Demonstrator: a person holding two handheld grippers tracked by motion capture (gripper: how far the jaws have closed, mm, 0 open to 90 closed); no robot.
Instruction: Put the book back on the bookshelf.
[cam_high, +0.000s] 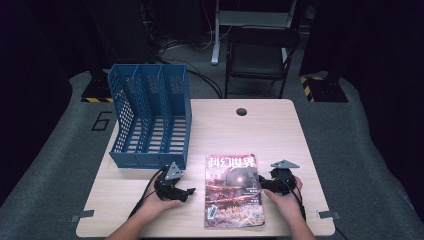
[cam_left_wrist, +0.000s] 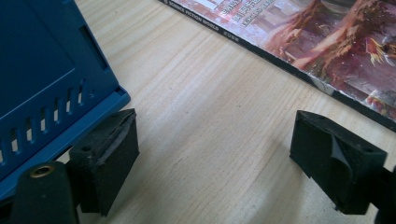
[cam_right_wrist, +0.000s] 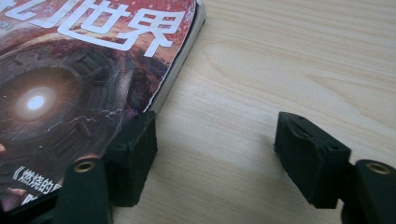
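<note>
Magazine (cam_high: 233, 190) lying flat, cover up, on the near half of the wooden table (cam_high: 280, 135), flanked by two hand-held grippers. Both sets of jaws are shown spread wide, with nothing between them but bare tabletop.

The right gripper (cam_high: 264, 184) is set against the magazine's right edge; in the right gripper view one jaw rests just beside or against that edge, over the cover's margin, while the other stands well apart on the wood. The left gripper (cam_high: 186, 192) lies to the left of the magazine, near but not touching it, just in front of the blue file rack (cam_high: 150, 117); in the left gripper view one jaw sits close to the rack's base and the magazine's spine (cam_left_wrist: 280, 51) runs across the upper right.

The step in hand is judged to be the first grasp of the magazine. For a clean pick, one jaw should be slid under the open edge and the other brought over the cover, so that all pages are pinched together rather than the top leaves alone. The spine side may be steadied by the left gripper to prevent sliding.
</note>
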